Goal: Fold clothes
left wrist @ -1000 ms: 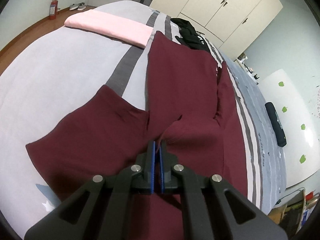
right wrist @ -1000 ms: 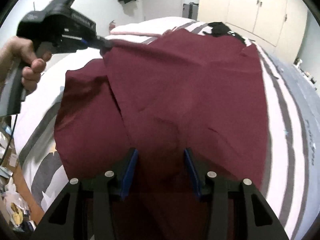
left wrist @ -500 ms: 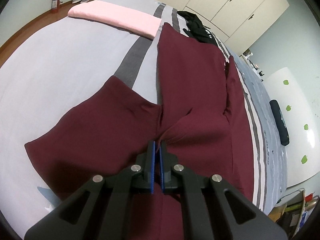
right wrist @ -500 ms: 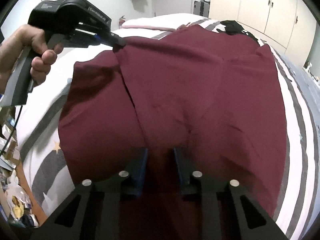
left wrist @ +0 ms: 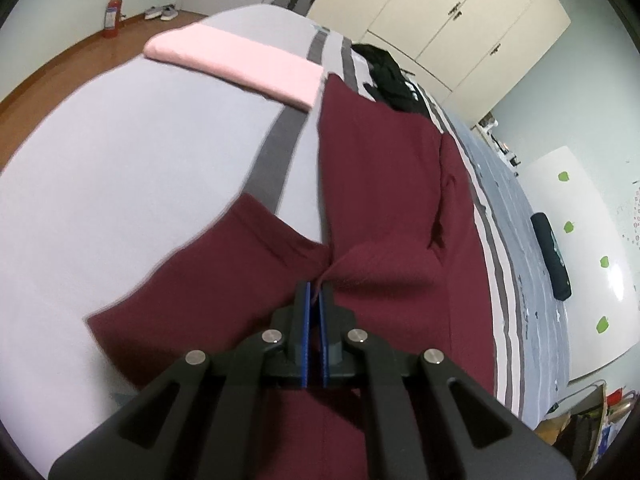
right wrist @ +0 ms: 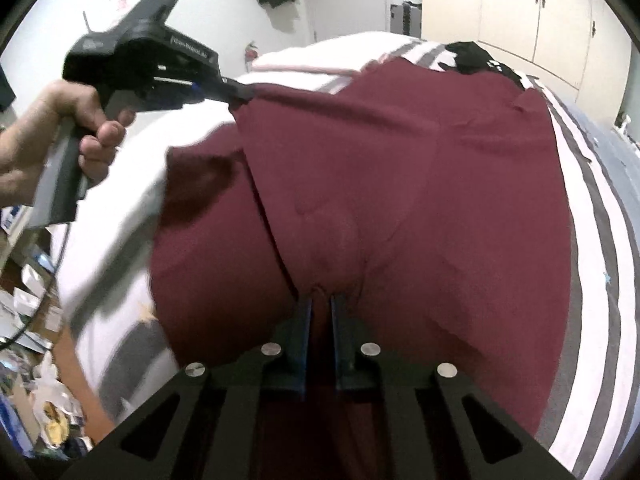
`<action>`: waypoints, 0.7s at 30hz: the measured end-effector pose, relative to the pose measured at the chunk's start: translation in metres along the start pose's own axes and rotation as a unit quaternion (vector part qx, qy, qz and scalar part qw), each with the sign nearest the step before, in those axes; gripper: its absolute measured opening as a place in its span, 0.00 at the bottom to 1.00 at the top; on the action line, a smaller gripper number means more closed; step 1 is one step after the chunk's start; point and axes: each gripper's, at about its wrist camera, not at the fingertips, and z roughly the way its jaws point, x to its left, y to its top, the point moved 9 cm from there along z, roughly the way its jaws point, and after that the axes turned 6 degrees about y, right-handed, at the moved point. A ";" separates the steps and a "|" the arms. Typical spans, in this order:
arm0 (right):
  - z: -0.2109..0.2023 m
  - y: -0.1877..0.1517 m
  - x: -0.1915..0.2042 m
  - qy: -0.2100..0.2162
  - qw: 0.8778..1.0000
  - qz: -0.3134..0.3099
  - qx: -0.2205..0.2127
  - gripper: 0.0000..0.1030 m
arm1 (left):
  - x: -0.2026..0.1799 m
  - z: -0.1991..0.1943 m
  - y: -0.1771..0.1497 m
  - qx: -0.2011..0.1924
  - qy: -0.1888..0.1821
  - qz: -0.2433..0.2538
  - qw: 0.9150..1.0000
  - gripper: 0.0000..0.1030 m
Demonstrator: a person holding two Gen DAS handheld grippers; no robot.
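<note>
Clearly both tools have a bite on the maroon garment [right wrist: 400, 184], which lies spread over the striped bed [left wrist: 120, 160] with one sleeve flared out to the left. The left hand-held gripper [left wrist: 315, 292] has its blue pads pressed together on a pinch of cloth near where that sleeve meets the body; in the right wrist view the same tool, held in the person's hand [right wrist: 52, 140], lifts that edge off the bed, so a taut ridge runs from it across the fabric. The right hand-held gripper [right wrist: 320, 304] has its fingers nearly together with a pucker of maroon cloth gathered at the tips, so it looks to be pinching the near edge, though a narrow gap shows between the pads.

A folded pink garment [left wrist: 236, 64] lies at the far end of the bed, just beside the maroon one's far corner, and a black garment [left wrist: 386, 76] lies beyond.

My judgement is that a fold of the left side across the body is in hand. To do it well, keep both pinches firm and level so the lifted edge stays straight, carry the two points together at one pace, and let the sleeve trail in without bunching. Lay the edge down parallel to the opposite side before letting go, and keep clear of the pink stack
</note>
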 end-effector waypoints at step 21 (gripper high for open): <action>0.022 0.002 0.099 0.096 0.994 -0.038 0.019 0.07 | 0.125 -0.041 -0.021 0.014 0.091 -0.031 0.995 0.02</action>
